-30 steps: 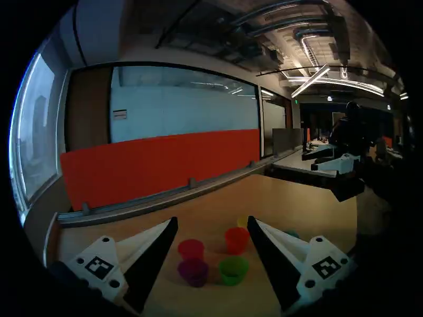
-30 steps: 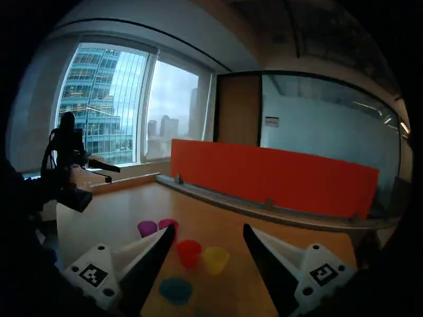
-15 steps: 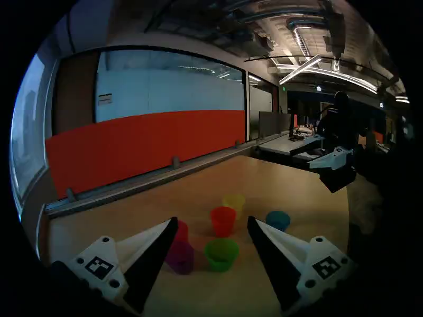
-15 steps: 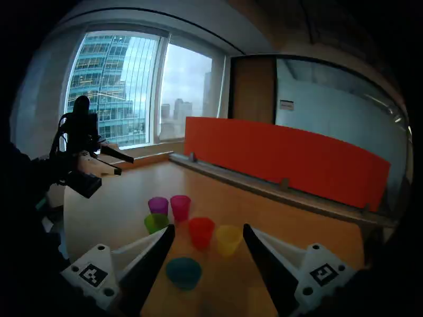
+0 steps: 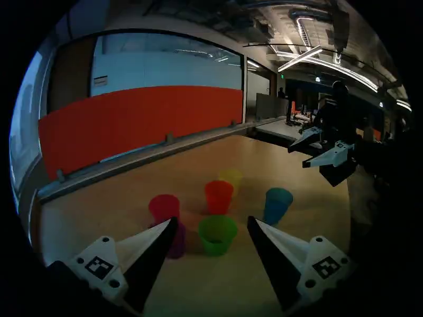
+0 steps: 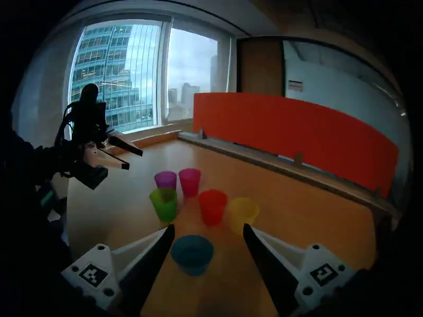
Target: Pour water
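Both tongs have come down and in toward the cups over the last second, so the cluster looks larger and nearer in each view.

Reading across the left gripper view:
- The pink cup (image 5: 164,205) has the purple cup (image 5: 178,244) in front of it, half hidden by a finger.
- The green cup (image 5: 217,236) is just ahead of the left tongs (image 5: 211,218), which are spread wide and empty.
- The red cup (image 5: 218,196) has the yellow cup (image 5: 231,178) behind it.
- The blue cup (image 5: 277,203) stands off to the right.
- Past it, the right tongs (image 5: 297,157) hang in the air, also released and holding nothing.

All six cups stand upright and close together on the surface (image 5: 132,185). I can't make out water in any of them. In the right gripper view the blue cup sits framed just ahead of that gripper's tips.

A grasp looks to be next. It would go best with the cup squarely between the fingers, gripped at mid-height and lifted straight up clear of its neighbours. Then it can be tipped slowly over the receiving cup's mouth.
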`<state>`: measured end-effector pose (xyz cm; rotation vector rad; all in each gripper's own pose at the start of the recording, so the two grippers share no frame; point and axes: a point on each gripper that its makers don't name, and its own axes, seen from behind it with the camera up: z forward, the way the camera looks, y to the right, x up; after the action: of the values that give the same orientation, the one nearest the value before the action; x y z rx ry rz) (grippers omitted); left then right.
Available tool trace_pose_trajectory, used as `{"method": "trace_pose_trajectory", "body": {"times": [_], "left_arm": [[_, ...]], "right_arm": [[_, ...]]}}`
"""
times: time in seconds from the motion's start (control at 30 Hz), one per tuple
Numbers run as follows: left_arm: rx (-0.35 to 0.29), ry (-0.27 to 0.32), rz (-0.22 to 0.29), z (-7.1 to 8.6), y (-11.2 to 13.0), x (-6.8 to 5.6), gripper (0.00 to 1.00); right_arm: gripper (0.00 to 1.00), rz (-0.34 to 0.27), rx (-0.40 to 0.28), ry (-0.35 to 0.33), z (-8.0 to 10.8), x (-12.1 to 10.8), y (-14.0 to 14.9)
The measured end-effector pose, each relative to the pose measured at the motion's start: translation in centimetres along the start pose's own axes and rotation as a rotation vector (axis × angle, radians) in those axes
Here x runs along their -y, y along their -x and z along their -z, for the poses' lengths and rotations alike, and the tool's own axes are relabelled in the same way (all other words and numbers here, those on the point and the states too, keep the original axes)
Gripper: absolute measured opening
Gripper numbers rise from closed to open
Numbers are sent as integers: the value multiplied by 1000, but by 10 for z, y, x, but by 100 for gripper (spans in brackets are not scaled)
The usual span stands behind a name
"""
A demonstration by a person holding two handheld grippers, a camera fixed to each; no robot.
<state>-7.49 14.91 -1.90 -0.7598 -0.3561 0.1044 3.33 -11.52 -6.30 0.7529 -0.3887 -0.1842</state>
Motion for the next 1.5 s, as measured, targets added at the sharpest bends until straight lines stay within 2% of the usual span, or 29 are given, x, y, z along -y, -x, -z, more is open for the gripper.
{"method": "trace_pose_trajectory", "body": {"times": [0.47,0.77,1.07,1.5], "left_arm": [[91,19,0,-31,49,-12,98],[140,10,-2,-47,73,-12,98],[174,14,-4,-64,87,-11,98],[198,35,-2,-89,93,-11,98]], "right_arm": [[100,21,80,-27,-15,10,42],[100,11,111,-43,-23,14,59],[100,9,140,-52,-28,16,74],[100,13,196,-64,-39,18,95]]}}
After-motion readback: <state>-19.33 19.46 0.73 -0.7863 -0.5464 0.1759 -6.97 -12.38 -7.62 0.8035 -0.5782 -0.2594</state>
